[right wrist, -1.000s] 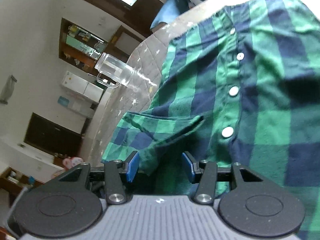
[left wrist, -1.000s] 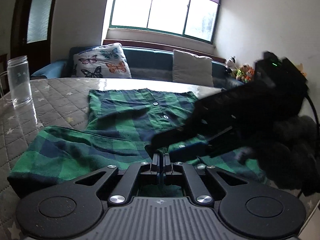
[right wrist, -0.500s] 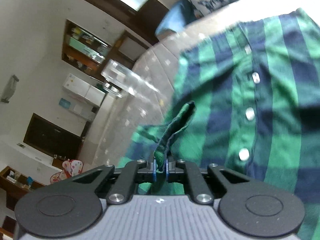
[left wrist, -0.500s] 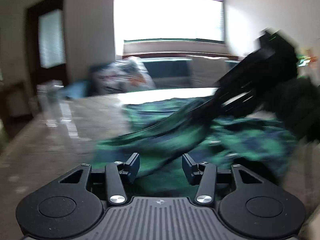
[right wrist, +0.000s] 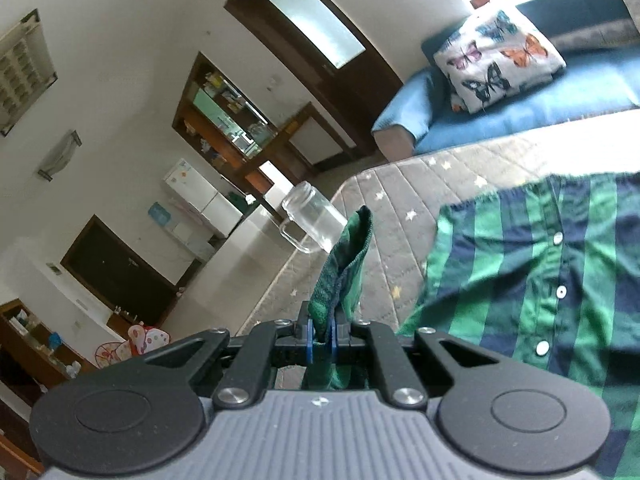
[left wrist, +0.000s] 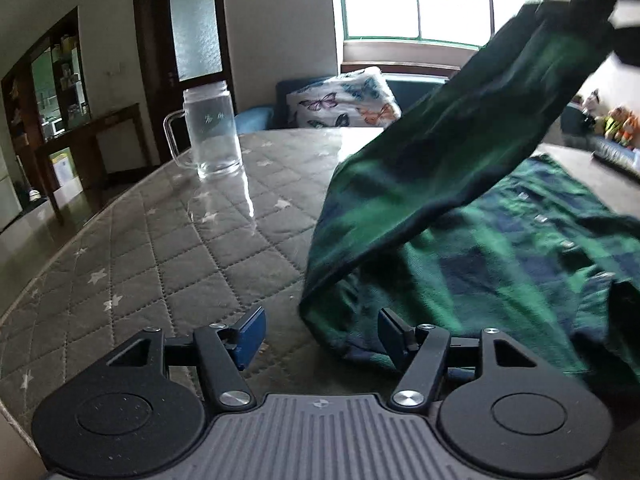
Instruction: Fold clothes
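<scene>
Plainly, a sleeve fold was in hand. The right gripper (right wrist: 321, 338) had its jaws pinched tight on the cuff (right wrist: 348, 268) of the shirt (right wrist: 540, 280), a tuft of green plaid standing up between the blue pads. In the left view that same sleeve (left wrist: 448, 152) rose in a slack band from the table (left wrist: 180, 240) toward the upper right, where the holding gripper showed only as a dark blur. The rest of the shirt lay spread on the quilted cover, placket and buttons facing up.

The left gripper (left wrist: 320, 334) sat low at the table's near edge with its fingers wide and nothing between them; the shirt's near hem touched or just overlapped the right-hand pad (left wrist: 390, 334), while the other pad stood over bare quilt.

The next move likely called for carrying the cuff across the button line and laying the sleeve flat over the body, without dragging the shirt along. The open gripper could pin or pinch the near edge. A glass jar (left wrist: 212, 128) stood well apart at the far left.
</scene>
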